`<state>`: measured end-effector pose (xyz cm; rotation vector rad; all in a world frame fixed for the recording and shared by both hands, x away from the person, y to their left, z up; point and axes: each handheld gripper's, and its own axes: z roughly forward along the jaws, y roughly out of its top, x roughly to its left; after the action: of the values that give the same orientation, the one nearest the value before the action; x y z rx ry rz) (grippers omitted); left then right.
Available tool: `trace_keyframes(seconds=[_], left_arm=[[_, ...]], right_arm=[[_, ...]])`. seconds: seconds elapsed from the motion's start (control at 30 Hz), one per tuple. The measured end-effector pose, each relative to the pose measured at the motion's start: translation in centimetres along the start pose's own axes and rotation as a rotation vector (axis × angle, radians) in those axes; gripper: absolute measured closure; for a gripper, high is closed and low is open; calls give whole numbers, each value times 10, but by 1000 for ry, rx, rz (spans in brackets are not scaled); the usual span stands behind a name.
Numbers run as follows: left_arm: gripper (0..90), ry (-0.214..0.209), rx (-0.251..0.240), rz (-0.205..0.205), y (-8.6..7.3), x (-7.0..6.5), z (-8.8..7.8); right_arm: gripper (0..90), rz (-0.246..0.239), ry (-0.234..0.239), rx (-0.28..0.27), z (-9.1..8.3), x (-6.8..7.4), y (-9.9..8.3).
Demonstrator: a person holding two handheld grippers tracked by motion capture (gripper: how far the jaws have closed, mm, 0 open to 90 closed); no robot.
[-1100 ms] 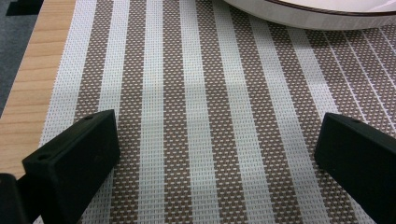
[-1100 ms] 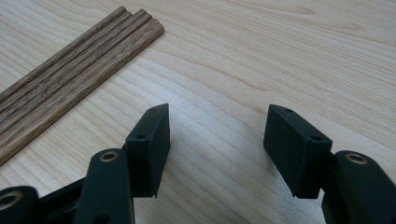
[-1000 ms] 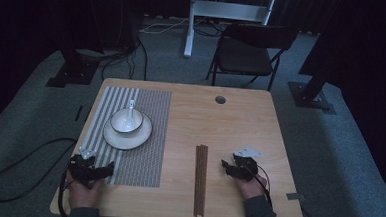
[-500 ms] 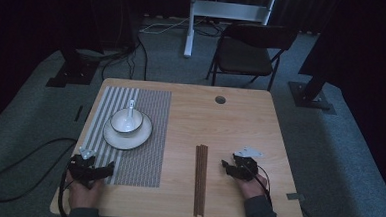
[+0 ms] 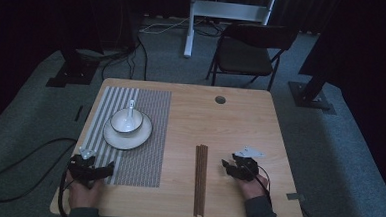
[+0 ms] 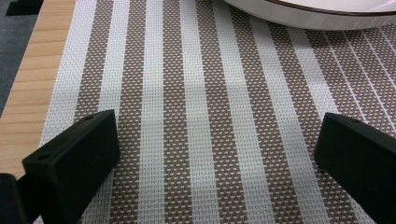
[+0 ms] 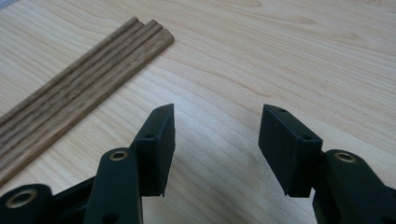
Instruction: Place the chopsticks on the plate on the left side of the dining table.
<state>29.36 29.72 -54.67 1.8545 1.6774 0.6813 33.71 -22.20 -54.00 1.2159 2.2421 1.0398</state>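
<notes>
Two grippers, both idle and empty. Your right gripper point(image 5: 233, 166) rests on the bare wood surface point(image 5: 240, 121) with its fingers point(image 7: 159, 140) spread and nothing between them; the chopsticks point(image 5: 200, 179) lie just beside it toward the middle of the surface, a tight bundle of dark wooden sticks lying flat and side by side, running away from you. In the right gripper view the chopsticks point(image 7: 79, 88) sit ahead and to the left of the fingers, apart from them, not touching.

Your left gripper point(image 5: 93, 169) sits over the near edge of the striped placemat point(image 5: 144, 136), fingers point(image 6: 74, 158) wide apart with only weave between them (the plate point(image 6: 308, 14) rim shows at the top of that view). The bowl point(image 5: 126, 122) with the spoon point(image 5: 131, 108) stands on the plate, well apart from the sticks.

Handling guess: the sticks look light, stiff and smooth, so they'll likely roll or fan apart if pinched unevenly. They lie low against the wood, little to get under. Take them across the bundle near mid-length, fingers straddling all the sticks, and close squarely so none squirts out.
</notes>
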Motion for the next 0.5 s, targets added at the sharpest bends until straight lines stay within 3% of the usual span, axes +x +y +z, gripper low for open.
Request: trace_keyframes(seconds=[0.5], left_arm=[[2, 0, 1, 0, 0, 0, 0]], right_arm=[[454, -17, 33, -16, -11, 8, 4]])
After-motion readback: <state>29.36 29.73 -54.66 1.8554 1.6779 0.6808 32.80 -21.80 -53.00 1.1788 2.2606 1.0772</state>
